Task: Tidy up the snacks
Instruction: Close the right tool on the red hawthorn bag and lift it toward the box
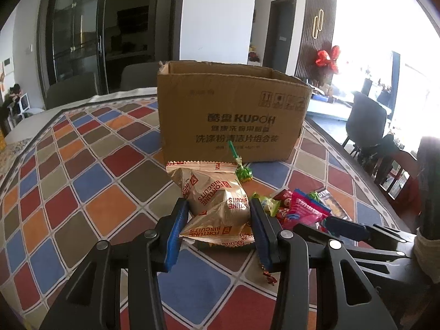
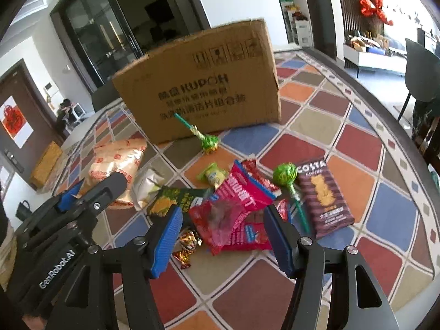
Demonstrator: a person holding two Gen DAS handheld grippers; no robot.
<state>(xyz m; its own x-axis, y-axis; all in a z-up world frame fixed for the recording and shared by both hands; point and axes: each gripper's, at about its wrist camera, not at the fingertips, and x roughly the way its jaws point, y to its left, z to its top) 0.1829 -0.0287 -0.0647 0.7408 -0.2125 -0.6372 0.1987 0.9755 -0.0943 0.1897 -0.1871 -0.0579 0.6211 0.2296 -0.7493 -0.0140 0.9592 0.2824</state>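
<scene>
Left gripper [image 1: 220,220]: jaws narrow, a blue pad each side of the gold Fortune Biscuits bags [image 1: 217,200]. Pads look to be pressing the foil, so I read it as a grip.
Right gripper [image 2: 222,236]: jaws wide, nothing held. Pink wafer pack [image 2: 242,211] lies between the pads, untouched.
Box [image 1: 233,115]: open-top cardboard carton at 12 o'clock, beyond the snack pile, on the checked tablecloth [image 1: 90,181].
Loose bits: green lollipop [image 2: 286,176] and Costa biscuit pack [image 2: 324,195] at 2 o'clock of the right tool; second lollipop [image 2: 206,140] by the box foot; corn snack pack [image 2: 176,198] at 10 o'clock.
Step, my guess: left lifts biscuits to the box, right goes for the pink pack.
Tip L: foil's slippery, so keep the squeeze steady and clear the box rim before letting go.
Tip R: centre pads on the pack's edges, avoid pinching the lollipop stick alongside.
</scene>
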